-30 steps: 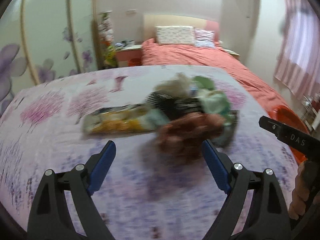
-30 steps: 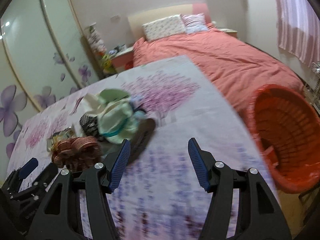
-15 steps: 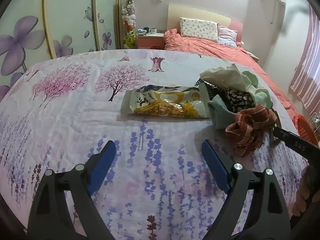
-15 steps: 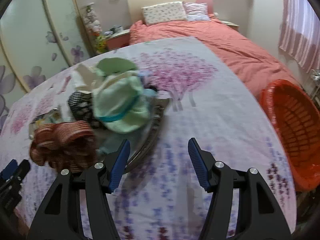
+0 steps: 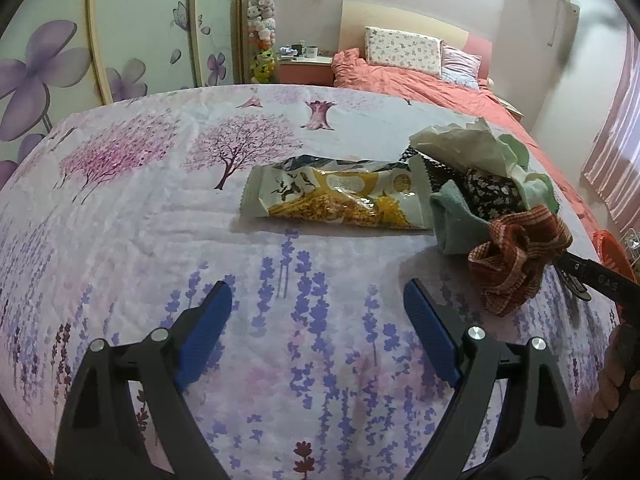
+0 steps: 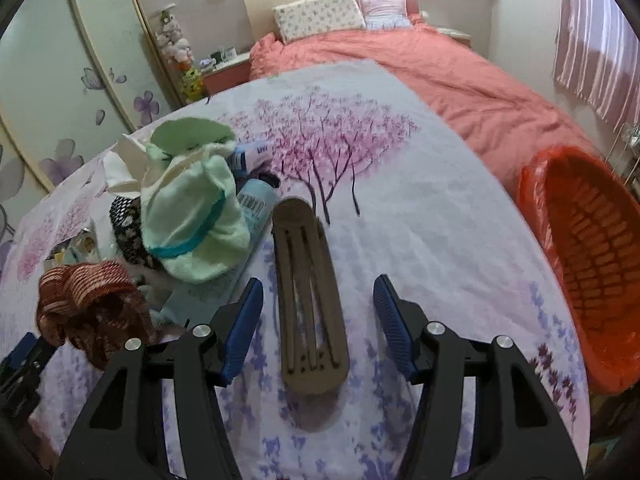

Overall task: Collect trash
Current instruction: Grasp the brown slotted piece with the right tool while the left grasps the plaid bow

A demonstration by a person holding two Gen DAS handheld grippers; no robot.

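A yellow and white snack wrapper (image 5: 340,200) lies flat on the flowered bedspread (image 5: 160,240), ahead of my left gripper (image 5: 318,304), which is open and holds nothing. To the wrapper's right is a heap of cloth with a red plaid rag (image 5: 516,264) at its front. In the right wrist view a brown slotted oblong piece (image 6: 308,300) lies lengthwise between the fingers of my right gripper (image 6: 318,300). Its jaws are closing, and the pads stand clear of the piece on both sides.
An orange basket (image 6: 592,280) stands beside the bed at the right. The heap holds a pale green towel (image 6: 192,224), a blue tube (image 6: 256,200), a dark flowered cloth (image 5: 492,196) and the plaid rag (image 6: 88,304). A pink bed (image 6: 440,64) lies beyond.
The left view swung from the cloth heap to the wrapper and sank nearer the bedspread. The right gripper came down over the brown piece and its jaws narrowed a little.
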